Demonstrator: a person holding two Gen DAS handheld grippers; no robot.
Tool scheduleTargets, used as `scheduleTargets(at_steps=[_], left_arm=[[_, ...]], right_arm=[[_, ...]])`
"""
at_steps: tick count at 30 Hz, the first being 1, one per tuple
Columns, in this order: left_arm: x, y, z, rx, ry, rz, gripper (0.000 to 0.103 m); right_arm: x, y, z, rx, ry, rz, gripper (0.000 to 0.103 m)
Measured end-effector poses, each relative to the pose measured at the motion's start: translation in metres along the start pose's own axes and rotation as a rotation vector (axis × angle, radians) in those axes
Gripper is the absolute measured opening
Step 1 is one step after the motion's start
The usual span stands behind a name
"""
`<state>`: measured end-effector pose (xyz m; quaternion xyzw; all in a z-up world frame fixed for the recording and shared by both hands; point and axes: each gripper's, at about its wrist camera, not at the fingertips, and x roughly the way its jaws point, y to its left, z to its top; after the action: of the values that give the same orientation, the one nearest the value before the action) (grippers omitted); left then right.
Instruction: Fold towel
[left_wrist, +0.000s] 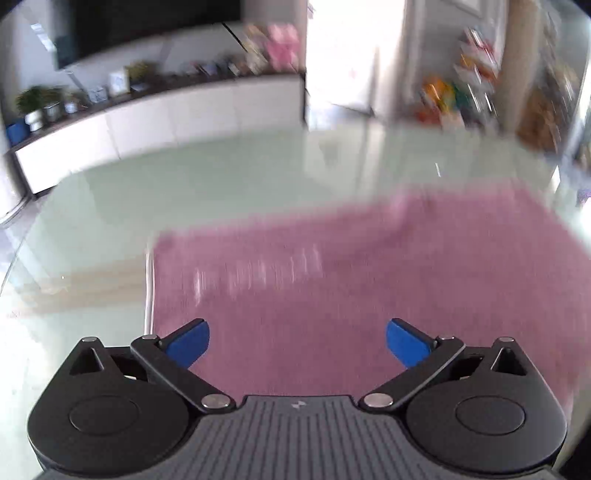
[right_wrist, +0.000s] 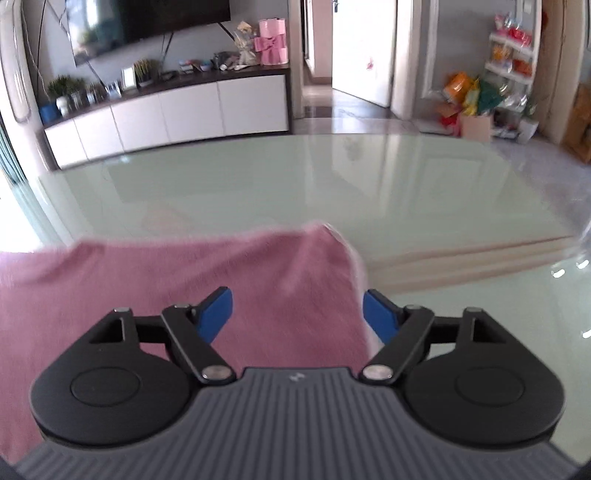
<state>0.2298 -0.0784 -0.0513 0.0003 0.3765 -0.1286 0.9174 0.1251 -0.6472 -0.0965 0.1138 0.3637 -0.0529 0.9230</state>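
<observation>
I see the pink towel (right_wrist: 155, 291) lying flat on the shiny glass table (right_wrist: 295, 184). My left gripper (left_wrist: 297, 341) is wide apart above it, holding nothing. My right gripper (right_wrist: 297, 314) is apart too, over the towel's right edge, holding nothing.

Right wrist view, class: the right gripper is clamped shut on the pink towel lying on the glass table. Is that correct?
Not quite. The right gripper is open, its blue fingers spread apart above the pink towel, gripping nothing, as the right wrist view shows. The towel does lie on the glass table.
</observation>
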Motion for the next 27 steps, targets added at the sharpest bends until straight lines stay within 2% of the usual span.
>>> scheduleTargets(at_steps=[1,4,8,11,14,17,18,20,24,26,27], left_arm=[[0.013,0.001,0.014,-0.051,-0.013,0.005,0.102],[0.048,0.003,0.040,-0.130,-0.022,0.036,0.102],[0.085,0.006,0.051,-0.157,0.049,0.061,0.102],[0.107,0.012,0.048,-0.165,0.126,0.083,0.102],[0.116,0.014,0.038,-0.117,0.115,0.127,0.103],[0.122,0.009,0.035,-0.032,0.105,0.168,0.103],[0.123,0.011,0.035,-0.029,0.093,0.172,0.103],[0.124,0.017,0.036,-0.033,0.078,0.178,0.103],[0.127,0.030,0.041,-0.028,0.078,0.178,0.103],[0.130,0.034,0.046,-0.019,0.083,0.170,0.103],[0.133,0.035,0.049,-0.016,0.083,0.169,0.103]], right_arm=[[0.019,-0.003,0.008,0.059,-0.002,0.032,0.079],[0.059,-0.009,0.020,0.139,0.024,0.021,0.079],[0.081,-0.026,0.026,0.250,0.064,0.067,0.088],[0.076,-0.030,0.030,0.196,0.072,0.052,0.086],[0.075,-0.035,0.035,0.140,0.077,-0.018,0.084],[0.074,-0.049,0.035,0.189,0.065,-0.016,0.082],[0.073,-0.051,0.035,0.194,0.067,-0.019,0.077],[0.073,-0.052,0.034,0.196,0.075,-0.021,0.075],[0.074,-0.028,0.031,0.105,0.087,-0.117,0.076],[0.072,-0.005,0.030,-0.005,0.034,-0.161,0.078],[0.069,0.012,0.029,-0.073,-0.004,-0.160,0.083]])
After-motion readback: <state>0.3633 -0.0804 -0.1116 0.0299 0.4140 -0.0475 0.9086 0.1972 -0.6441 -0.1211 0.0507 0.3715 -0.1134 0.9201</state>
